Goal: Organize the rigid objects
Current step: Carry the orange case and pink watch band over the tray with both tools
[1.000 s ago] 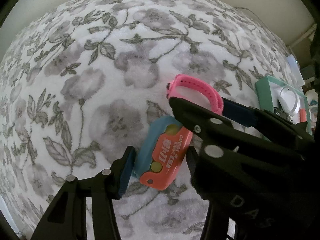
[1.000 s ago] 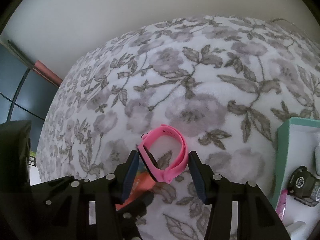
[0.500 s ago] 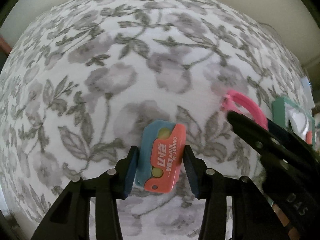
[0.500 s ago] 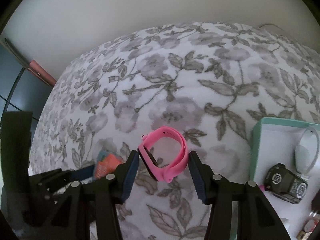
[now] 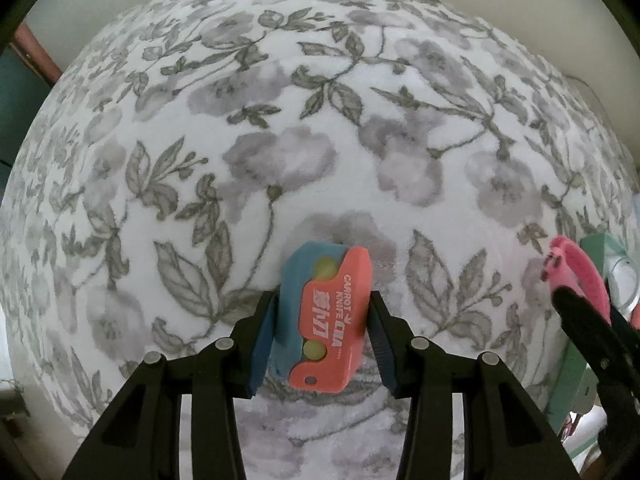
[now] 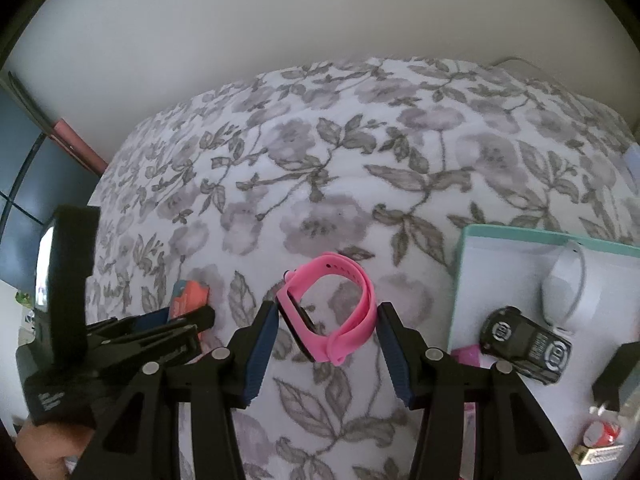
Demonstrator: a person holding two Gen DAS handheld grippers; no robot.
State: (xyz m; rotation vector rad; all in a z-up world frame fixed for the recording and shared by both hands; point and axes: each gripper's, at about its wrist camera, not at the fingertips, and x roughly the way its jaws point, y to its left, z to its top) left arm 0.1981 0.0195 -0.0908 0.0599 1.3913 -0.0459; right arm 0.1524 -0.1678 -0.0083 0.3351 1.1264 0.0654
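Farthest left, the left gripper (image 5: 322, 334) is clamped on the orange-and-teal carrot knife (image 5: 324, 320), one pad pressing each long side; the knife looks lifted clear of the floral cloth (image 5: 280, 120), which spreads out ahead of and beneath the fingers. To its right, the right gripper (image 6: 328, 338) is closed on the pink wristband (image 6: 330, 308) (a loop of soft strap, squeezed across its width, its dark face against the left-hand pad). That band also hangs above the cloth, not on it. Further right again, just past the right gripper's outer finger, sits the mint-edged tray (image 6: 520, 234), already holding a black toy car (image 6: 526, 344), a white rounded piece (image 6: 568, 292) and a few smaller bits I cannot identify near its lower corner. So the sorting looks well under way: several items are already in the tray, two more are in hand, and neither has been set down yet. What remains, by my reading, is carrying both across to the tray and releasing them; the wristband is the nearer of the two.
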